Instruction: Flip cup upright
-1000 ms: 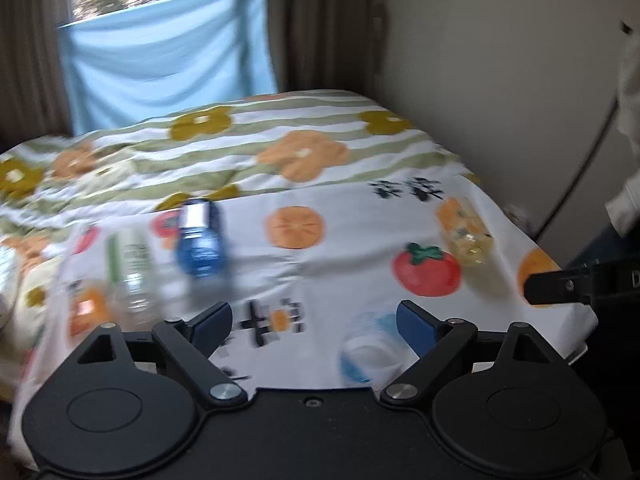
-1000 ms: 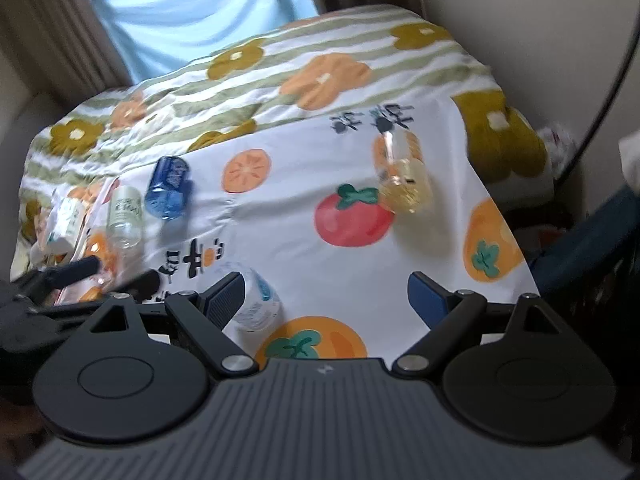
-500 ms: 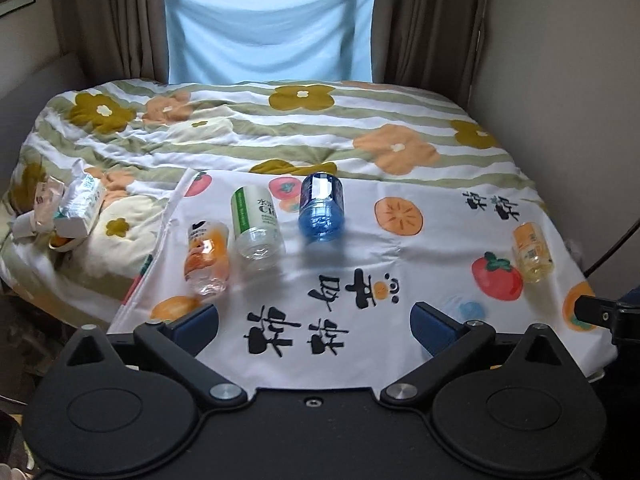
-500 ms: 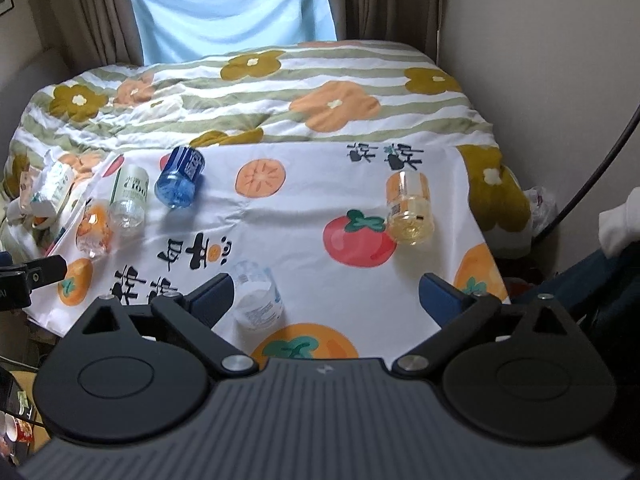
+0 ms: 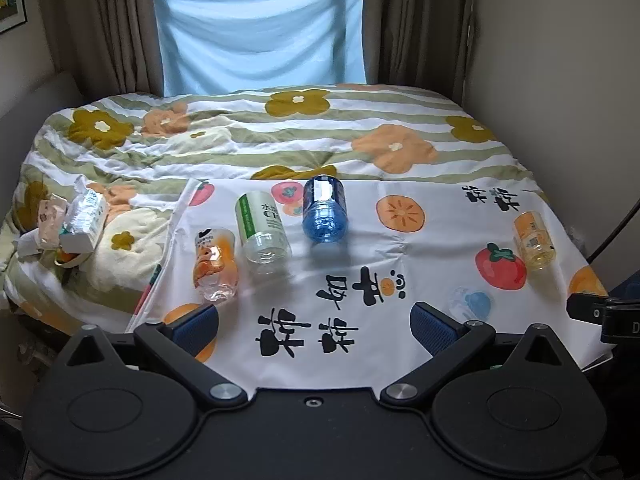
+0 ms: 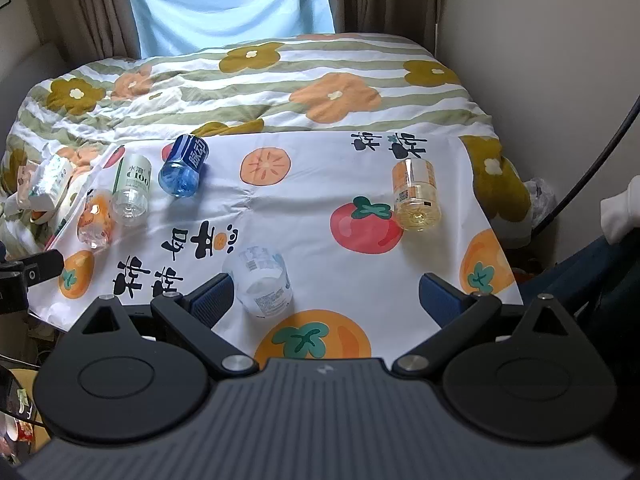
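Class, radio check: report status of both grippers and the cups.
Left gripper open, empty. Right gripper open, empty. Clear cup nearest, on its side, untouched. Nothing blocking.

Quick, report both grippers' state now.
Left gripper: open, holding nothing, above the fruit-print cloth.
Right gripper: open, holding nothing; the clear cup lies just inside its left finger.

Five cut-bottle cups [image 6: 264, 286], one fruit-print cloth [image 6: 304, 184], two tissue packs [image 5: 82, 216]
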Demonstrator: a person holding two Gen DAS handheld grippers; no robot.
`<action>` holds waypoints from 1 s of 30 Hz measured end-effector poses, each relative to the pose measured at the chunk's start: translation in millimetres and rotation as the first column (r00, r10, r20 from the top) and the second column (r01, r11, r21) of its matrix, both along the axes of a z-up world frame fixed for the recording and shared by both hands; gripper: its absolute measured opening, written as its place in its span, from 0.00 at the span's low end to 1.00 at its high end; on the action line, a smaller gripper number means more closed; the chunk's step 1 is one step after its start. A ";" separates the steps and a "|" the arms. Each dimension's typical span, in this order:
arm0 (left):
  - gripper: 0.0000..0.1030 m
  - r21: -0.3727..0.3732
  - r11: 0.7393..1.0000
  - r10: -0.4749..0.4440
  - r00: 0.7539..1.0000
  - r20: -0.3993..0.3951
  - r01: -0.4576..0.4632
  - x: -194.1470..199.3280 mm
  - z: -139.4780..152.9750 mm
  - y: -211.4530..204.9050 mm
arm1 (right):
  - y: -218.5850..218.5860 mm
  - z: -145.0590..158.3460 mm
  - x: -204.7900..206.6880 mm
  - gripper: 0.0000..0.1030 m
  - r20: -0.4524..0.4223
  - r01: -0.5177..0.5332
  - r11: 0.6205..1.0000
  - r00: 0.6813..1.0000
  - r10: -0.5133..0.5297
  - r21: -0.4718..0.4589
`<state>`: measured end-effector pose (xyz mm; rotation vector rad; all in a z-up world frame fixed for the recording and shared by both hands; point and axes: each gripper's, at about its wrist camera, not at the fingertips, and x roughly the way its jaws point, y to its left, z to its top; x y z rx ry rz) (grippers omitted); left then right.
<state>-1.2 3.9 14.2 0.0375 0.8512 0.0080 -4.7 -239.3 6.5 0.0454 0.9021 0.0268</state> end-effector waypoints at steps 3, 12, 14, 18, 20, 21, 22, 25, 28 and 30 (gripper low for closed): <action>1.00 -0.003 1.000 -0.004 1.000 0.002 0.004 1.2 1.2 -0.1 | -0.7 1.5 0.5 1.00 0.002 0.002 1.000 1.000 -0.002 -0.004; 1.00 0.013 1.000 -0.014 1.000 0.005 0.013 4.7 3.0 -2.2 | -1.0 2.0 1.4 1.00 0.002 0.003 1.000 1.000 -0.003 -0.006; 1.00 0.017 1.000 -0.016 1.000 0.006 0.016 5.1 3.0 -2.9 | -1.0 2.2 1.7 1.00 0.002 0.004 1.000 1.000 -0.004 -0.006; 1.00 0.027 0.999 -0.021 1.000 0.009 0.021 4.9 2.5 -4.7 | -3.3 2.0 2.3 1.00 0.001 0.008 1.000 1.000 -0.008 -0.005; 1.00 0.027 0.999 -0.021 1.000 0.009 0.021 4.8 2.1 -5.1 | -5.5 1.1 3.1 1.00 0.000 0.012 1.000 1.000 -0.012 -0.005; 1.00 0.026 0.999 -0.021 1.000 0.008 0.021 4.8 2.0 -5.2 | -6.2 0.7 3.4 1.00 -0.001 0.013 1.000 1.000 -0.013 -0.006; 1.00 0.026 0.999 -0.021 1.000 0.007 0.020 5.2 1.8 -5.4 | -6.2 -0.1 3.0 1.00 -0.001 0.014 1.000 1.000 -0.014 -0.006; 1.00 0.025 1.000 -0.018 1.000 0.004 0.018 4.6 0.7 -5.5 | -6.2 -0.2 3.0 1.00 -0.001 0.014 1.000 1.000 -0.014 -0.007; 1.00 0.025 1.000 -0.015 1.000 0.000 0.015 3.5 -0.9 -4.2 | -5.8 0.0 2.9 1.00 -0.001 0.013 1.000 1.000 -0.013 -0.006; 1.00 0.024 1.000 -0.013 1.000 -0.003 0.013 2.8 -1.6 -3.6 | -6.2 0.0 2.9 1.00 -0.001 0.011 1.000 1.000 -0.011 -0.008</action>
